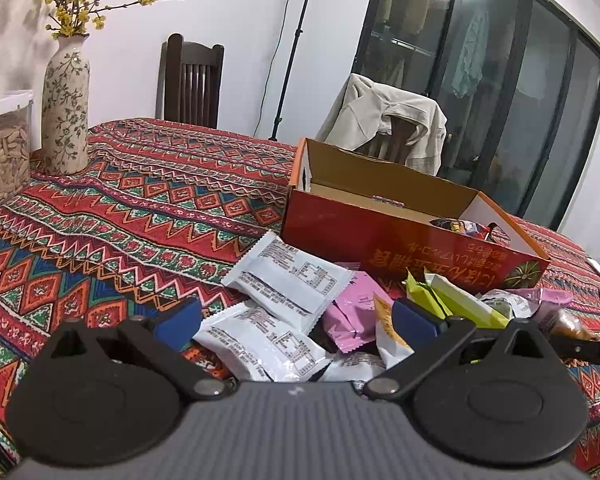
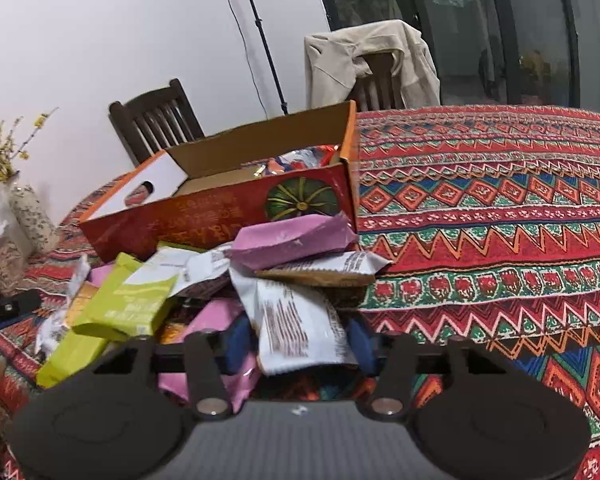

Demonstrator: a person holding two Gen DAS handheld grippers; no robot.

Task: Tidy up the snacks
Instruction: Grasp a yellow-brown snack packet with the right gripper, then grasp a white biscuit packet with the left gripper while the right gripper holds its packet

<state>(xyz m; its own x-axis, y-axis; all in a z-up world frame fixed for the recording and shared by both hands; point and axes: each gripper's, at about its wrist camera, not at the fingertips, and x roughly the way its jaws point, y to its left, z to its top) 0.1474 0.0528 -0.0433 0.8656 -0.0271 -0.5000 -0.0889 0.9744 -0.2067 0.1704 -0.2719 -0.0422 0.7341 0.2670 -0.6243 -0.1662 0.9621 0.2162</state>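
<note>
Centrally in both views sits an open red cardboard box (image 2: 236,204), its flaps up, with a few colourful wrapped snacks gathered in the end nearest the pumpkin print; the rest of its floor looks bare. At nine o'clock in the left wrist view a clear lidded tub (image 1: 2,152) holds pale, long seeds or nuts, and a floral vase (image 1: 65,108) beside it carries yellow-flowered branches. A heap of snack packets (image 2: 204,280) lies on the patterned tablecloth (image 2: 500,220) against the box's near wall. The right gripper (image 2: 298,344) has its blue pads pressed on a white packet (image 2: 300,328), whose long axis runs from six toward twelve o'clock, its far end reaching into the heap toward the box. A pink packet (image 2: 296,240) and a brown-edged white packet lie across that far end, and green packets (image 2: 124,304) crowd in at nine o'clock. The left gripper (image 1: 296,320) hangs released, jaws wide apart, above two white packets (image 1: 288,280) at the heap's edge, touching neither. Two dark wooden chairs stand beyond the table, one draped with a beige jacket (image 2: 368,60).
</note>
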